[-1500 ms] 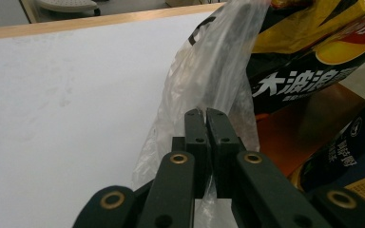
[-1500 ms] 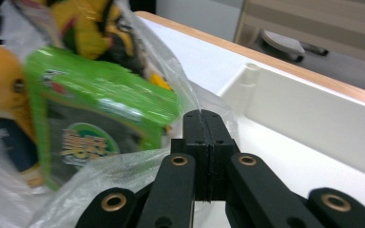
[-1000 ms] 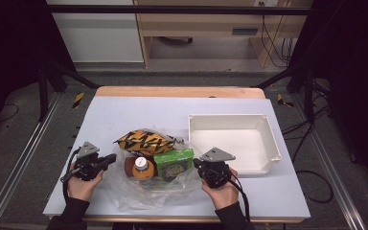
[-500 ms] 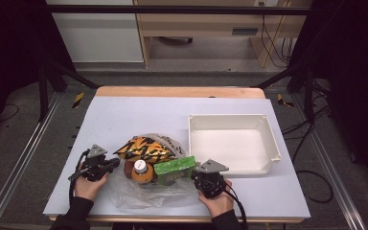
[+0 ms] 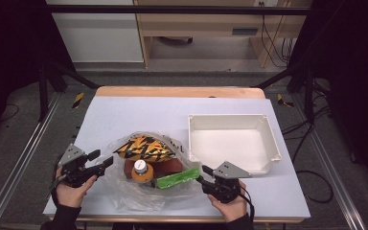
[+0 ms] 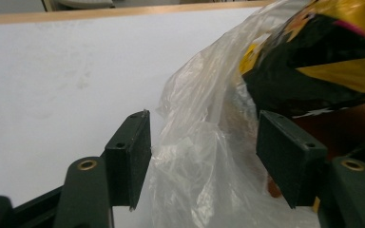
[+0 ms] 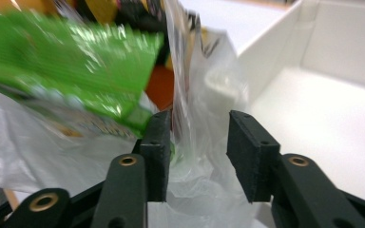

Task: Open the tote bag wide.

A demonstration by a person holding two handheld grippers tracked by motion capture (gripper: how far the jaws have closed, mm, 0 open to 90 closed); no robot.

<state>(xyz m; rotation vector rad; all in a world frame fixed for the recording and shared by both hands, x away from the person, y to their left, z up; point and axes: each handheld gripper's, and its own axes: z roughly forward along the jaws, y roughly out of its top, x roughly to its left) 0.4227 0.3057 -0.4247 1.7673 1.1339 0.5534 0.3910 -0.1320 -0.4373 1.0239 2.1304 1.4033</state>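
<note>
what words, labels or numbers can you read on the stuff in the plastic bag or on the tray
None can be read.
Yellow and black snack packet: bold pattern, any lettering too small to read.
Green packet: print blurred in the right gripper view.
Bottle: label too small.
Clear plastic bag: dark marks near its right edge, not legible.
White tray: no marking visible.
</note>
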